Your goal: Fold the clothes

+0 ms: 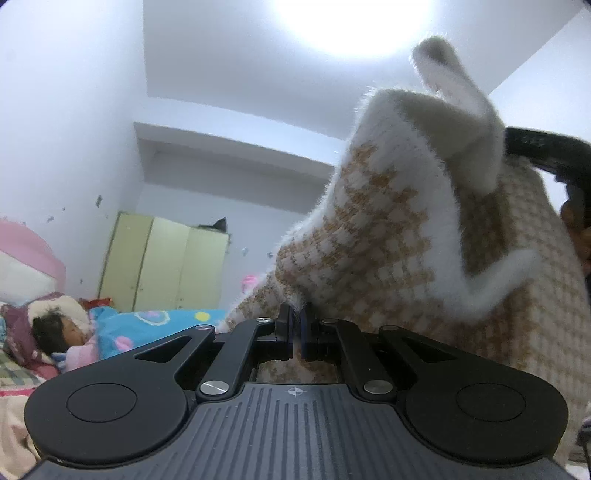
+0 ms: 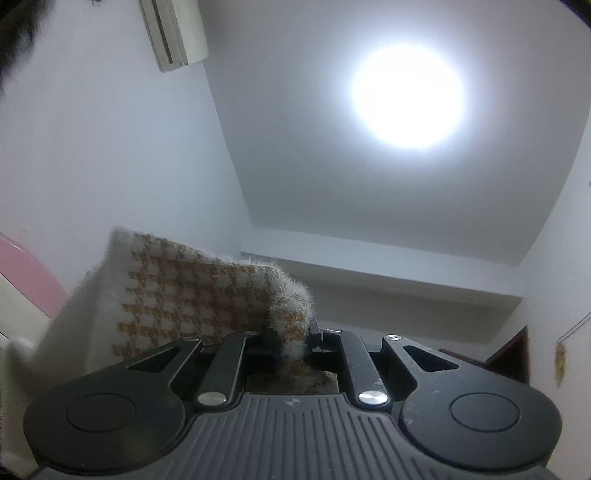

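Note:
A fuzzy sweater (image 1: 388, 236), white with a tan houndstooth check and white trim, hangs lifted in the air. My left gripper (image 1: 298, 321) is shut on a fold of its edge, and the cloth rises up and to the right from the pinch. In the right wrist view the same sweater (image 2: 184, 295) spreads to the left, and my right gripper (image 2: 293, 341) is shut on a thick fuzzy fold of it. The other gripper's black body (image 1: 546, 151) shows behind the cloth at the right of the left wrist view. Both grippers point upward toward the ceiling.
A person (image 1: 59, 332) lies on a bed under a blue patterned blanket (image 1: 155, 325) at the lower left. A pale yellow wardrobe (image 1: 166, 262) stands against the far wall. A bright ceiling lamp (image 2: 406, 96) and a wall air conditioner (image 2: 177, 33) are overhead.

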`<state>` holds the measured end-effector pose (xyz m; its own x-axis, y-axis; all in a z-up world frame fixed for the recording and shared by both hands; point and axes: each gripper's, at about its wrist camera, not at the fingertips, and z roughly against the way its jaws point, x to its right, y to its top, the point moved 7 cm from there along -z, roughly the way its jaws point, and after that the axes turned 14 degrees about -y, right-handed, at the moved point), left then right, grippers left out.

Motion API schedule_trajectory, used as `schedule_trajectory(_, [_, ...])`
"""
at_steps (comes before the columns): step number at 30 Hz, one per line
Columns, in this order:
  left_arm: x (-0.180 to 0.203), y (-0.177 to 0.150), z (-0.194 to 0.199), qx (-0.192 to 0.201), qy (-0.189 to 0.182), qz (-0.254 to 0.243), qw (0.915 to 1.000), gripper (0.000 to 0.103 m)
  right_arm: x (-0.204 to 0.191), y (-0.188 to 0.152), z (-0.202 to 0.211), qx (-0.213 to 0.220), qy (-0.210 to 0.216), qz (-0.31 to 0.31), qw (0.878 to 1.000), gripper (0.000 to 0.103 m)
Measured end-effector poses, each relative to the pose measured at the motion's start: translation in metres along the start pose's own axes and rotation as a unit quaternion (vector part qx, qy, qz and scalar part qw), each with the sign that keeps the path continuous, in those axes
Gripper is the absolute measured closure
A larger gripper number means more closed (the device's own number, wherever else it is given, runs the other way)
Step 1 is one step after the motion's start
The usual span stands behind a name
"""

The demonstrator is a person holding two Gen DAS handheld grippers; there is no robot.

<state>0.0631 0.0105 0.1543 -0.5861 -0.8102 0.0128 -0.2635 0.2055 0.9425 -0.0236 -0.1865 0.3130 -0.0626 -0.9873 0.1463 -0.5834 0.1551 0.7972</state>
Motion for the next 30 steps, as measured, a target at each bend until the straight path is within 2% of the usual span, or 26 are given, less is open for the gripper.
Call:
schedule_trajectory(6, [-0.053,-0.025,-0.050,-0.045,0.032,0.017,0.9983,0.101,-0.001,-0.078,-0.081,-0.079,0.016,-0.039,0.996,0.092])
schedule_trajectory(9, [-0.082,-0.058,-0.089,-0.091,0.042,0.019,0.9948,0.101,0.000,-0.145,-0.118,-0.136,0.009,-0.031,0.990,0.091])
schedule_trajectory(12, [-0.110,-0.103,-0.121,-0.146,0.050,0.021,0.9877,0.101,0.001,-0.220,-0.151,-0.204,-0.001,-0.022,0.979,0.091])
schedule_trajectory(15, [-0.140,-0.150,-0.152,-0.200,0.062,0.047,0.9767,0.100,0.000,-0.309,-0.173,-0.293,-0.008,-0.027,0.956,0.091])
schedule_trajectory(20, [-0.167,-0.212,-0.155,-0.289,0.085,0.102,0.9480,0.091,-0.013,-0.450,-0.187,-0.402,-0.023,0.003,0.915,0.088])
schedule_trajectory(23, [-0.169,-0.231,-0.142,-0.326,0.103,0.109,0.9334,0.081,-0.038,-0.510,-0.174,-0.459,-0.023,0.036,0.887,0.076])
schedule_trajectory(24, [-0.169,-0.233,-0.135,-0.334,0.109,0.112,0.9297,0.074,-0.046,-0.529,-0.170,-0.478,-0.024,0.047,0.877,0.065])
schedule_trajectory(25, [-0.171,-0.233,-0.127,-0.338,0.114,0.117,0.9269,0.067,-0.051,-0.542,-0.160,-0.499,-0.015,0.054,0.865,0.050])
schedule_trajectory(26, [-0.171,-0.229,-0.120,-0.338,0.117,0.123,0.9259,0.065,-0.055,-0.555,-0.150,-0.519,-0.006,0.060,0.853,0.042])
schedule_trajectory(27, [-0.170,-0.225,-0.113,-0.337,0.120,0.129,0.9250,0.062,-0.059,-0.567,-0.139,-0.539,0.003,0.065,0.840,0.036])
schedule_trajectory(28, [-0.171,-0.218,-0.104,-0.333,0.121,0.138,0.9247,0.057,-0.063,-0.573,-0.131,-0.551,0.013,0.075,0.831,0.036])
schedule_trajectory(30, [-0.177,-0.202,-0.084,-0.327,0.127,0.158,0.9231,0.048,-0.062,-0.558,-0.120,-0.539,0.025,0.102,0.836,0.035])
